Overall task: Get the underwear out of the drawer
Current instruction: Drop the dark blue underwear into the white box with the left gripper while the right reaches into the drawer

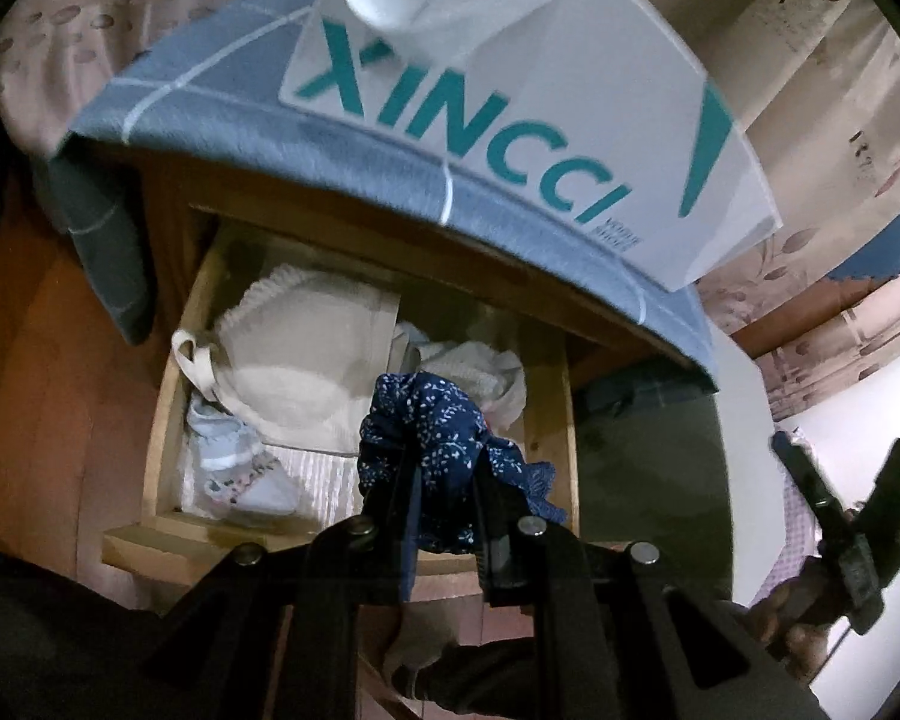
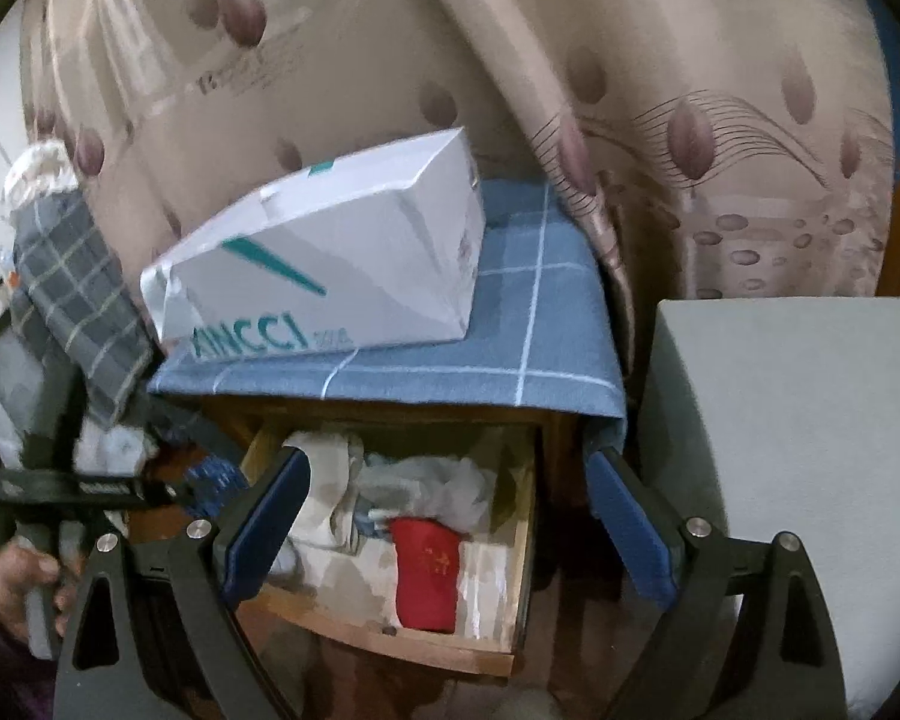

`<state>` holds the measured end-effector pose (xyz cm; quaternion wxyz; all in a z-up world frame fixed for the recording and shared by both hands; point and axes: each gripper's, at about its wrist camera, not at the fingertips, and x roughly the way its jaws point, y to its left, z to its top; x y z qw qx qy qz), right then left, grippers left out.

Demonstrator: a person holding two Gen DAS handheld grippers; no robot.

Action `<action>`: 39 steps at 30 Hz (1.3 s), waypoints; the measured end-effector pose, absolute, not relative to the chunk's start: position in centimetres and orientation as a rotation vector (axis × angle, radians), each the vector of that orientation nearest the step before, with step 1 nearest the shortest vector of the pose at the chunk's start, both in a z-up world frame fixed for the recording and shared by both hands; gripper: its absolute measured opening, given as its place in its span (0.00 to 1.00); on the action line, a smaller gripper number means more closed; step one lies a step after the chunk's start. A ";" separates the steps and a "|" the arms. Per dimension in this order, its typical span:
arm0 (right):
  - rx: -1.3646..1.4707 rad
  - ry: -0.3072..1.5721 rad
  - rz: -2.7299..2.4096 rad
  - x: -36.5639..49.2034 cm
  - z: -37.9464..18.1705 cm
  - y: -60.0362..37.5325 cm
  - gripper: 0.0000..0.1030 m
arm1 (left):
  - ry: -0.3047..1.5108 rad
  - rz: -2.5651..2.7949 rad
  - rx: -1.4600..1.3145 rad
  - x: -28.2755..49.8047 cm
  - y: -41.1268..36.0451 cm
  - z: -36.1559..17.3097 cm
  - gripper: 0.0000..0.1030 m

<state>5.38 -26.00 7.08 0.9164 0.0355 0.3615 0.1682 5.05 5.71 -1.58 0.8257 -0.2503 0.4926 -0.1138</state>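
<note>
My left gripper (image 1: pixel 444 468) is shut on navy floral underwear (image 1: pixel 444 420) and holds it above the front of the open wooden drawer (image 1: pixel 168 354). The drawer holds a cream bra (image 1: pixel 306 348), pale socks (image 1: pixel 222 444) and white cloth. In the right wrist view the drawer (image 2: pixel 525 516) shows a red cloth (image 2: pixel 429 576) and white garments (image 2: pixel 426 480). My right gripper (image 2: pixel 444 516) is open and empty, hovering above the drawer. The left gripper with the navy cloth (image 2: pixel 210 474) shows at the left of that view.
A white XINCCI paper bag (image 1: pixel 510 120) (image 2: pixel 330 276) lies on the blue checked cloth (image 1: pixel 222 108) (image 2: pixel 510 360) covering the nightstand top. A floral curtain (image 2: pixel 690 120) hangs behind. A grey cushioned seat (image 2: pixel 798 450) stands to the right. A dark checked cloth (image 2: pixel 78 300) hangs at left.
</note>
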 end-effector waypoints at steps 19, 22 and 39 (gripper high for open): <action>-0.142 1.140 0.433 8.0 -2.7 -16.2 0.83 | 0.878 -0.271 -0.573 0.9 10.4 5.4 0.14; -0.165 1.241 0.413 8.8 -6.0 -15.0 0.77 | 0.843 -0.281 -0.567 0.3 10.9 7.3 0.14; -0.237 1.452 0.300 12.9 -13.5 -12.9 0.72 | 0.682 -0.367 -0.526 5.1 10.4 20.4 0.14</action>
